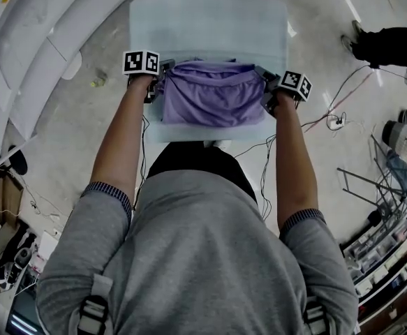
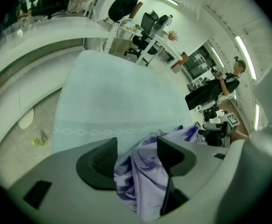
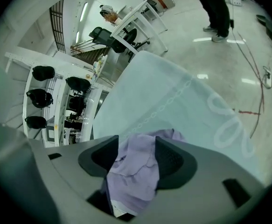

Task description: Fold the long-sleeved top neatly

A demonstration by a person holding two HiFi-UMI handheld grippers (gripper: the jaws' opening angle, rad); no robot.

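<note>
Pale tabletop (image 1: 210,19) carries the purple top (image 1: 213,93), bunched near its front edge. Looks light, limp and prone to sagging, so pinch the side hems. Left claw (image 2: 136,148) and right claw (image 3: 136,148) both stand parted, cloth loose between the jaws.

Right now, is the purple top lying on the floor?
No, in the head view the purple top lies bunched on the pale blue table.
</note>
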